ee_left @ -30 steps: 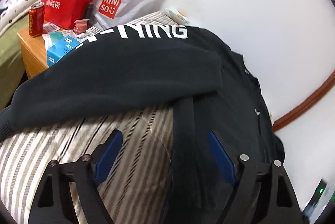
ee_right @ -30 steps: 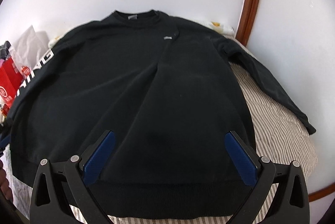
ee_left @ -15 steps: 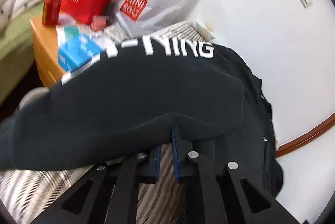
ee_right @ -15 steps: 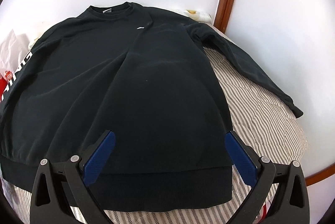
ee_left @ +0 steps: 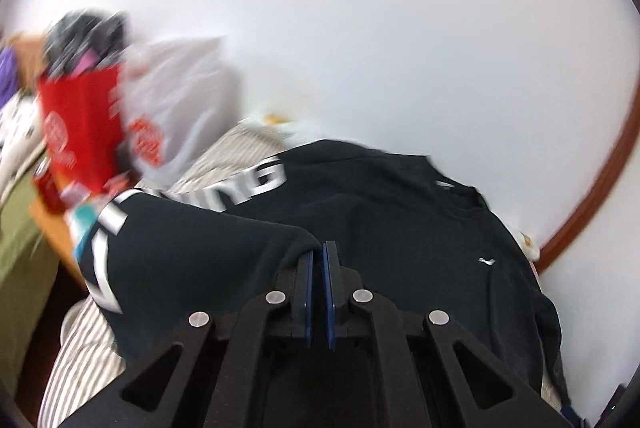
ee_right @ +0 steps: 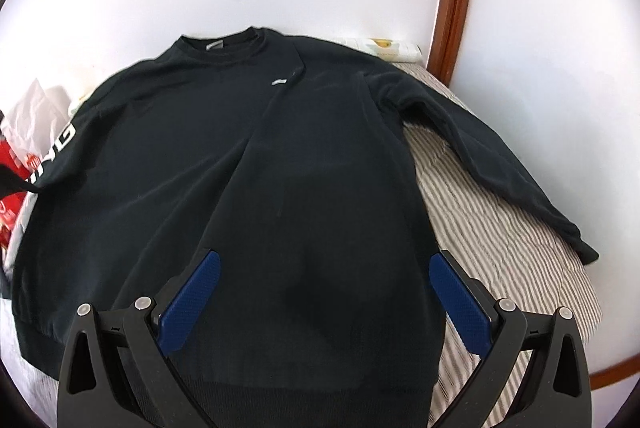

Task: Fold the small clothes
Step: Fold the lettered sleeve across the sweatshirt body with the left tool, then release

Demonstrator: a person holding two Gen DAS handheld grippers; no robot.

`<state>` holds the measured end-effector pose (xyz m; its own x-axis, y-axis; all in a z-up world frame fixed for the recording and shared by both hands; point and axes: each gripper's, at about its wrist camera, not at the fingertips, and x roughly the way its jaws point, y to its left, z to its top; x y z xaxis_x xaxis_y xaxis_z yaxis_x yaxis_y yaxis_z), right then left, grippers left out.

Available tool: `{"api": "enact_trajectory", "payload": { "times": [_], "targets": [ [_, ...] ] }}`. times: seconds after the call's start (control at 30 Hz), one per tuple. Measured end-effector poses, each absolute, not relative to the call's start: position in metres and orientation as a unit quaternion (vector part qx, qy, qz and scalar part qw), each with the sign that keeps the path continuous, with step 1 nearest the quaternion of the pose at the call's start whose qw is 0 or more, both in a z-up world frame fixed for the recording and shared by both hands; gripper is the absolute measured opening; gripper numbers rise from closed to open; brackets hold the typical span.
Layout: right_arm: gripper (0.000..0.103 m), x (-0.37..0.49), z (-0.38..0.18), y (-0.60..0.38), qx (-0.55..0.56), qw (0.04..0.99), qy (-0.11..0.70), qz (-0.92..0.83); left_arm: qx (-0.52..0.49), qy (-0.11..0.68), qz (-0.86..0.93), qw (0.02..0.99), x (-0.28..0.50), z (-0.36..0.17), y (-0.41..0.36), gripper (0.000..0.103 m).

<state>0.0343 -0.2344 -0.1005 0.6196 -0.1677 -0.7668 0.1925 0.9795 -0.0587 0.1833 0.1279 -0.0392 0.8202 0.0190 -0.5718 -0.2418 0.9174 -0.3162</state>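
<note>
Bright, left-wrist view motion-blurred

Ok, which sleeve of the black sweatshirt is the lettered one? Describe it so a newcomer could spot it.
Start at the striped bed, where the black sweatshirt lies front up with its collar toward the white wall. The lettered sleeve is on the side nearest the red bag; the left tool is shut on its fabric. Only this sleeve has big white letters; the other sleeve is plain black.

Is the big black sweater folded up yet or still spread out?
Mostly spread out: the black sweater lies flat on the striped bed, its plain sleeve stretched out.
</note>
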Motion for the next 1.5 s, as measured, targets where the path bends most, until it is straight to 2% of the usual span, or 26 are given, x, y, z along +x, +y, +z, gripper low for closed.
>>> {"api": "enact_trajectory", "payload": {
  "times": [0.17,0.33,0.73,0.8,0.87,0.9,0.93,0.97,1.03,1.13,1.2,1.23,1.27,1.5],
  "targets": [
    [0.102,0.041,-0.096,-0.255,0.018,0.907,0.409,-0.093,-0.129,0.309,0.018,0.942,0.228,-0.033,0.051,0.005],
    [0.102,0.040,-0.111,-0.282,0.035,0.899,0.425,-0.100,-0.054,0.358,-0.018,0.932,0.269,-0.063,-0.019,0.005],
    [0.102,0.043,-0.139,-0.303,0.038,0.882,0.454,-0.118,-0.015,0.441,-0.083,0.894,0.270,-0.096,-0.063,0.006],
    [0.102,0.044,-0.132,-0.293,0.025,0.889,0.444,-0.109,-0.018,0.435,-0.083,0.896,0.258,-0.092,-0.060,0.010],
    [0.102,0.044,-0.124,-0.283,0.013,0.894,0.437,-0.103,-0.026,0.428,-0.087,0.899,0.242,-0.086,-0.050,0.029],
    [0.102,0.045,-0.119,-0.275,0.007,0.897,0.431,-0.097,-0.032,0.424,-0.087,0.901,0.235,-0.083,-0.045,0.032],
    [0.102,0.045,-0.116,-0.270,0.003,0.899,0.428,-0.092,-0.043,0.415,-0.089,0.904,0.222,-0.081,-0.034,0.040],
    [0.102,0.047,-0.111,-0.261,-0.003,0.902,0.423,-0.083,-0.047,0.411,-0.089,0.906,0.214,-0.078,-0.027,0.051],
    [0.102,0.050,-0.103,-0.243,-0.017,0.907,0.417,-0.066,-0.049,0.398,-0.080,0.913,0.196,-0.076,-0.009,0.059],
    [0.102,0.058,-0.092,-0.208,-0.040,0.917,0.396,-0.025,-0.050,0.389,-0.043,0.919,0.166,-0.079,0.027,0.059],
    [0.091,0.067,-0.089,-0.182,-0.058,0.920,0.388,0.002,-0.049,0.393,-0.018,0.918,0.159,-0.084,0.048,0.059],
    [0.078,0.072,-0.090,-0.169,-0.068,0.920,0.386,0.015,-0.049,0.394,-0.002,0.918,0.152,-0.088,0.060,0.059],
    [0.072,0.079,-0.091,-0.153,-0.081,0.917,0.390,0.028,-0.051,0.396,0.013,0.917,0.145,-0.092,0.074,0.059],
    [0.074,0.120,-0.109,-0.067,-0.111,0.891,0.420,0.134,-0.097,0.439,0.044,0.892,0.119,-0.137,0.136,0.059]
  ]
}}
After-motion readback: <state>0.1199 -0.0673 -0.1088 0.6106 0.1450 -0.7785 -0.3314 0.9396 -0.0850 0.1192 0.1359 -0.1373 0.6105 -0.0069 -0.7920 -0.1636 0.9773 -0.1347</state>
